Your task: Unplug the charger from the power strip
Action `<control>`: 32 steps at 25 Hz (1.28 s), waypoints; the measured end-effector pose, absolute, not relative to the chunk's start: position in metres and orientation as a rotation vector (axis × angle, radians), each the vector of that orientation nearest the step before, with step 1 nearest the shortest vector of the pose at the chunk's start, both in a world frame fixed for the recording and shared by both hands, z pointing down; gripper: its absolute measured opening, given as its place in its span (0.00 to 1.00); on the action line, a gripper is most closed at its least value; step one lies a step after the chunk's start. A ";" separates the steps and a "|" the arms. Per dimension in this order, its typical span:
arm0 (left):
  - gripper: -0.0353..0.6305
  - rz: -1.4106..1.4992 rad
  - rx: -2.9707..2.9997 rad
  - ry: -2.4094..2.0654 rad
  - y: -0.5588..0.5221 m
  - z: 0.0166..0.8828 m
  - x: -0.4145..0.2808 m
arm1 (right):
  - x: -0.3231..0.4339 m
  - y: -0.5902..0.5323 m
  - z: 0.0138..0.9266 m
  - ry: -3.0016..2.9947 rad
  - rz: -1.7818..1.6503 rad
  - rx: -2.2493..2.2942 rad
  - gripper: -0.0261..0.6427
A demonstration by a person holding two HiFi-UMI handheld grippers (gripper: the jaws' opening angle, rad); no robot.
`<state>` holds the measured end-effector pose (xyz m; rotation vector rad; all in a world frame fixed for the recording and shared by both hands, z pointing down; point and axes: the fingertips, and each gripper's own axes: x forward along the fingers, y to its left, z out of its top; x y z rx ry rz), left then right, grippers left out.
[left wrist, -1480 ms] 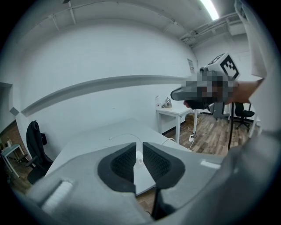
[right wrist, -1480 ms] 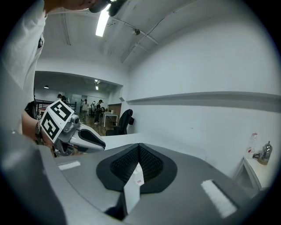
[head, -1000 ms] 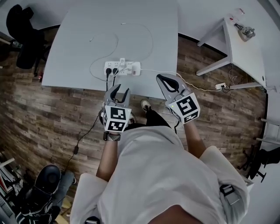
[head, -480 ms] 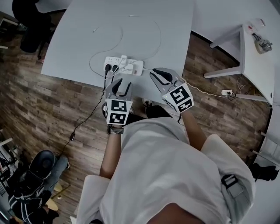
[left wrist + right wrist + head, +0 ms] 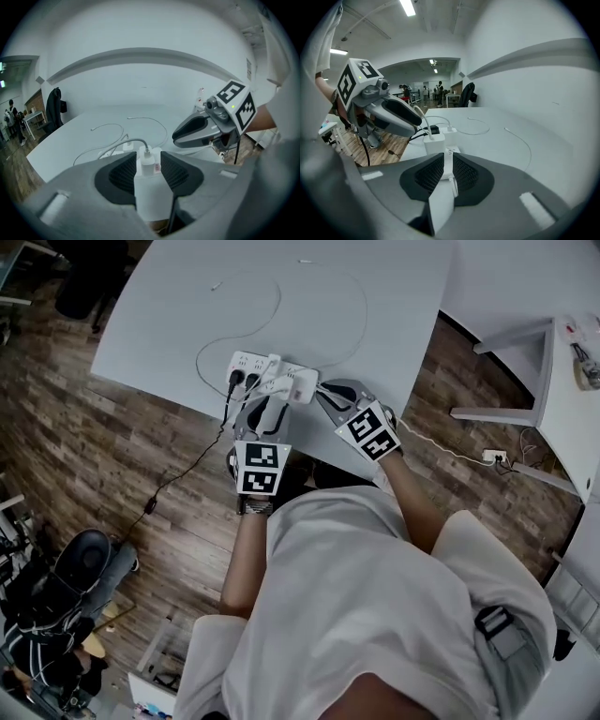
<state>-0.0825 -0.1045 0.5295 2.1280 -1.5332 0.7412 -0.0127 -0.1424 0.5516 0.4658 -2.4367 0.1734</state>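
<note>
A white power strip point(image 5: 246, 361) lies near the front edge of the pale table point(image 5: 159, 324), with white chargers and two black plugs in it. My left gripper point(image 5: 263, 411) is just in front of the strip. In the left gripper view a white charger point(image 5: 147, 165) with its cable shows in the gap between that gripper's point(image 5: 148, 157) half-open jaws, and I see no grip on it. My right gripper point(image 5: 330, 393) hovers at the strip's right end. Its jaws point(image 5: 446, 161) stand narrowly apart, with the strip's end point(image 5: 442, 197) showing in the gap and a charger point(image 5: 433, 143) beyond.
Thin white cables point(image 5: 281, 296) loop across the table behind the strip. Two black plugs point(image 5: 242, 381) send dark cords over the front edge to the wooden floor. The strip's own cord runs right to a floor socket point(image 5: 489, 457). A second white table point(image 5: 562, 399) stands at the right.
Both grippers have come forward and down from over the floor to the power strip. The right one has travelled further. The strip and the plugs in it have not shifted on the table.
</note>
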 end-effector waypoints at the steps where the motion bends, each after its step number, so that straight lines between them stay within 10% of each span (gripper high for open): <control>1: 0.29 0.722 2.117 -1.544 -0.106 0.532 -0.083 | -0.016 -0.144 0.559 -2.427 0.167 0.443 0.13; 32: 0.27 0.652 1.965 -1.593 -0.140 0.582 -0.082 | -0.040 -0.154 0.618 -2.427 0.237 0.328 0.10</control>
